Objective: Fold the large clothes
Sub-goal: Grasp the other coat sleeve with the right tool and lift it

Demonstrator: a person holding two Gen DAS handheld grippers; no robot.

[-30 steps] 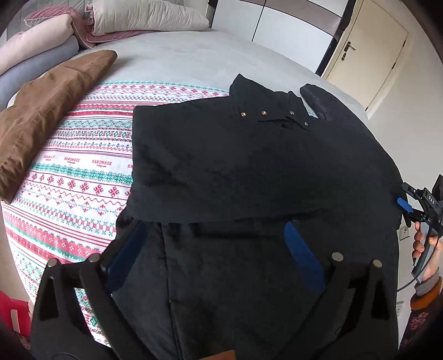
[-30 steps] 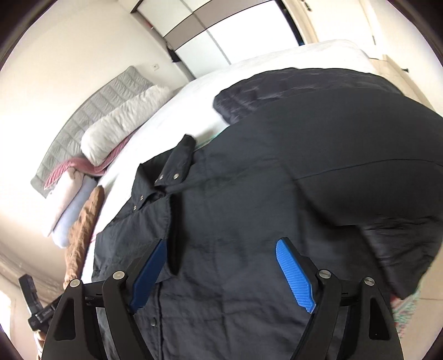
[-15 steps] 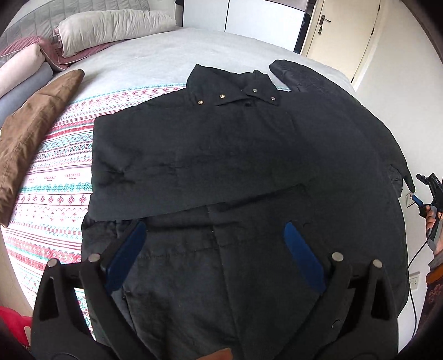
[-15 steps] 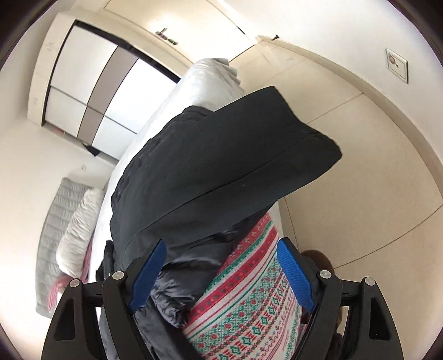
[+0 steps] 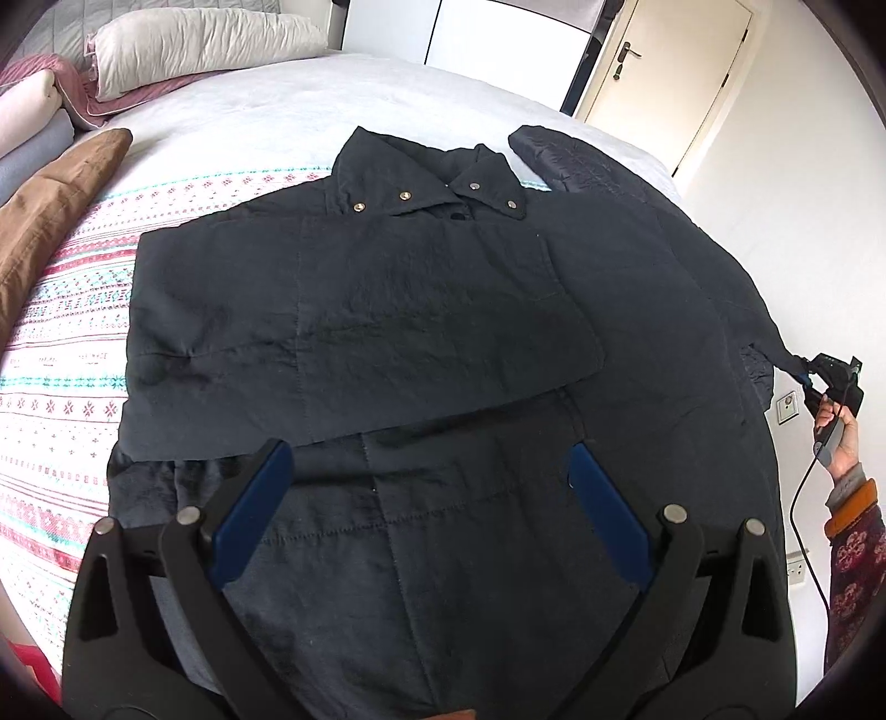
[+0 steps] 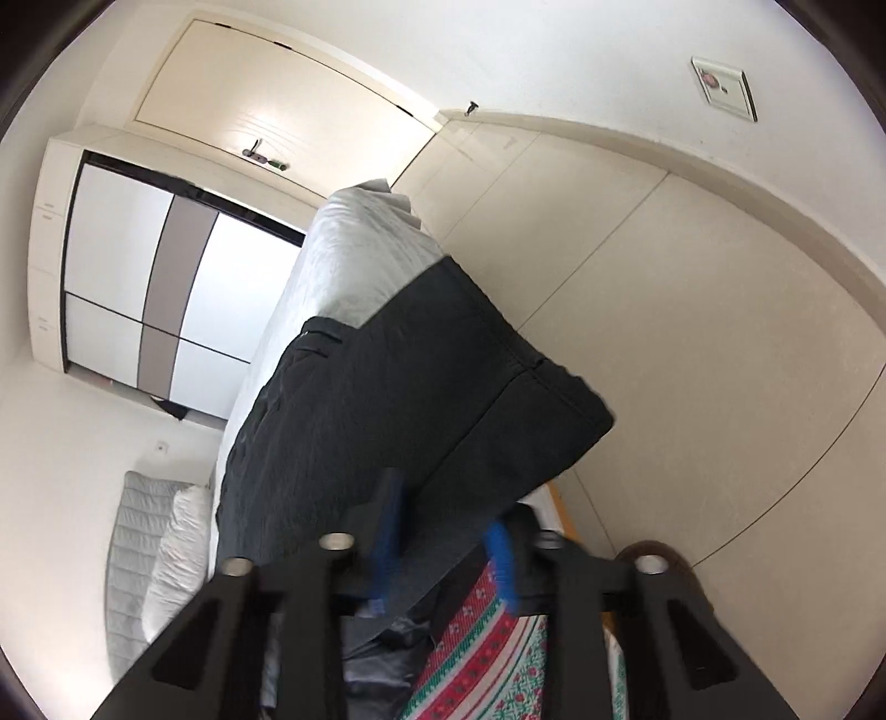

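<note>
Left wrist view
- Left gripper: spread wide with nothing between its blue pads, hovering over the lower part of the coat.
- Black coat: lies flat on the bed, collar with metal snaps toward the headboard, one side folded across the chest; the hem runs under the gripper.
- Right gripper: at the far right edge, beside the bed, pinching the tip of the coat's sleeve; the person's hand holds its handle, a cable hanging below.
- Patterned blanket: under the coat, bare on the left.
- Brown cushion: left of the coat, apart from it.
- Pillows: stacked at the headboard, well apart.
- Door: beyond the bed's far corner.

Right wrist view
- Right gripper: fingers drawn close together with dark sleeve cloth between the blue pads.
- Coat sleeve: drapes over the bed's side, hiding much of the mattress edge.
- Bed: white cover shows beyond the sleeve.
- Wardrobe: behind the bed.
- Floor: pale, to the right.
</note>
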